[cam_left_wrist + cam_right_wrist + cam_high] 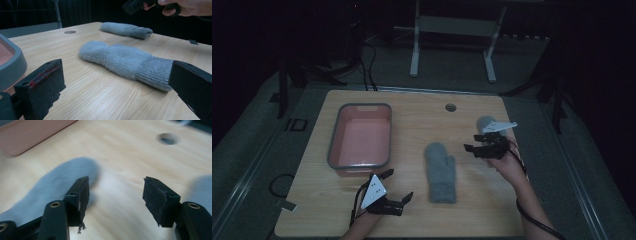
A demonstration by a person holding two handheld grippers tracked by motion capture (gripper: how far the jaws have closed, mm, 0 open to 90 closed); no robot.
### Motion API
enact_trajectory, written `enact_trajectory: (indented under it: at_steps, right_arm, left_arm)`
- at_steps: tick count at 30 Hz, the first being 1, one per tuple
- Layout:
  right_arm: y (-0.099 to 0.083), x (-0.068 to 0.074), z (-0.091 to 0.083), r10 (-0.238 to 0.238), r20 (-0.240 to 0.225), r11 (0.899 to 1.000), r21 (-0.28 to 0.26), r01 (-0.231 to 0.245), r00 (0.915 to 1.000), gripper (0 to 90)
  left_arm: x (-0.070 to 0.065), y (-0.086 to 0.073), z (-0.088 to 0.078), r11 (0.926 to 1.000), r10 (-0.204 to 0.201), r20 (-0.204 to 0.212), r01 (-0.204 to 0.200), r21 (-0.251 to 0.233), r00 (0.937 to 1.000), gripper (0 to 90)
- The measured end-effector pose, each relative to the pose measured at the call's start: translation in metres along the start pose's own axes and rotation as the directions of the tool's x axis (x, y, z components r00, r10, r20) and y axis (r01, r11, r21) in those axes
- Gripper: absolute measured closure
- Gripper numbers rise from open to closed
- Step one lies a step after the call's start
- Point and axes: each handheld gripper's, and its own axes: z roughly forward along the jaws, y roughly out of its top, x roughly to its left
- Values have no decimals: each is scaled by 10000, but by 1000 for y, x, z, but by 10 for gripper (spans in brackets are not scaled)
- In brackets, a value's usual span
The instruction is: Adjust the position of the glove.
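Both tongs, left [398,186] and right [475,141], gape with nothing between them; pink tub [335,145] holds nothing.

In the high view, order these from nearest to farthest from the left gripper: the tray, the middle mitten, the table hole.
1. Tray, just beyond the left gripper; the middle mitten, to its right, is too close to rank apart.
2. Table hole, far edge.

We are viewing a fluffy grey wool mitten [441,171] with a ribbed cuff, a second grey mitten [126,29], a rectangular plastic tub [360,136] showing a grey rim and pink inside, and a pale wood-grain table [412,125]; both grippers' jaws are appearing black.
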Motion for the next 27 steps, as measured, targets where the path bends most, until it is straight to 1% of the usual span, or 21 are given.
enact_trajectory:
  at_steps: [1,2,3,4,5,6,7,8,9,10,11,12,15,16,18,20,21,23,25,26,27]
  right_arm:
    - [-1,-5,-4,216,239,9997,-106,-214,9995,341]
    - [-2,-12,-9,368,701,9993,-67,-364,9969,327]
    - [-3,-17,-12,531,779,9985,-137,-522,9955,313]
    - [-5,-23,-15,754,926,9969,-282,-730,9929,322]
    - [-6,-28,-17,1059,1403,9940,-417,-1010,9844,364]
    - [-7,-32,-19,1274,1709,9914,-506,-1204,9770,371]
    - [-9,-40,-20,1645,2040,9859,-660,-1541,9651,376]
    - [-11,-46,-20,1973,2427,9801,-714,-1854,9498,389]
    - [-13,-53,-20,2255,2559,9741,-766,-2128,9400,393]
    - [-15,-57,-19,2365,2593,9715,-819,-2226,9364,419]
    - [-17,-62,-17,2467,2790,9690,-801,-2335,9281,424]
    - [-20,-68,-14,2542,3012,9670,-643,-2464,9191,424]
    - [-29,-78,-3,2829,3258,9574,-399,-2859,9021,434]
    - [-33,-83,2,2959,3183,9525,-273,-3033,9006,434]
    - [-38,-87,9,3048,3356,9482,-185,-3172,8913,436]
    - [-42,-93,18,3140,3460,9426,-24,-3338,8841,435]
    - [-45,-95,22,3170,3611,9404,5,-3401,8770,435]
    - [-49,-98,29,3398,3549,9308,56,-3654,8710,415]
    - [-54,-98,38,3334,3649,9278,366,-3713,8693,408]
    - [-57,-98,42,3275,3766,9277,459,-3706,8665,408]
    - [-59,-95,44,3165,3858,9323,422,-3593,8666,419]
  left_arm:
    - [0,0,0,10000,-2,1,2,-1,10000,9]
    - [0,0,0,10000,-11,3,11,0,10000,9]
    - [0,0,0,10000,-21,1,21,3,10000,9]
    - [0,0,0,10000,-17,3,17,12,10000,9]
    - [0,0,0,10000,-36,2,36,10,10000,9]
    - [0,0,0,10000,-36,6,36,11,10000,9]
    - [0,0,0,10000,-32,2,32,12,10000,9]
    - [0,0,0,10000,-35,4,35,11,10000,9]
    - [0,0,0,10000,-36,7,36,12,10000,9]
    - [0,0,0,10000,-11,1,11,8,10000,9]
    - [0,0,0,10000,-9,2,9,3,10000,9]
    - [0,0,0,10000,-7,0,7,2,10000,9]
    - [0,0,0,10000,-5,-3,5,10,10000,9]
    - [0,0,0,10000,-14,-3,14,14,10000,9]
    - [0,0,0,10000,-33,-3,33,15,10000,9]
    - [0,0,0,10000,-26,-14,26,16,10000,9]
    - [0,0,0,10000,-22,-5,22,13,10000,9]
    - [0,0,0,10000,-41,-5,41,22,10000,9]
    - [1,0,0,10000,-68,1,68,14,10000,9]
    - [1,0,0,10000,-67,2,67,14,10000,9]
    - [1,0,0,10000,-58,0,58,19,10000,9]
